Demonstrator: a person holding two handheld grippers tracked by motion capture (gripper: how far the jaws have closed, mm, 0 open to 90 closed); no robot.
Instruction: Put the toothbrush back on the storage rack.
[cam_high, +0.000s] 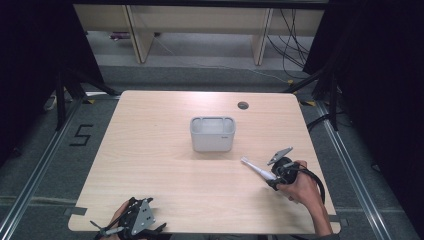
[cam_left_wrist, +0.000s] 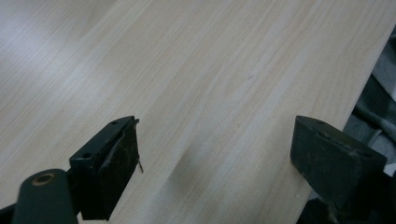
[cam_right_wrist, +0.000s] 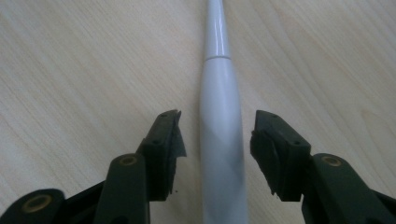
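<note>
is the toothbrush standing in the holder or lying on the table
Lying flat on the table, outside the grey holder. The toothbrush stretches along the wood between the right tongs, whose pads do not yet touch it.

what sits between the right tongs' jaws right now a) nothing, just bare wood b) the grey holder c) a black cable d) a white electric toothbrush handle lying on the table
d: in the right gripper view the white toothbrush lies lengthwise between the jaws of the right tongs, a gap showing on each side.
</note>
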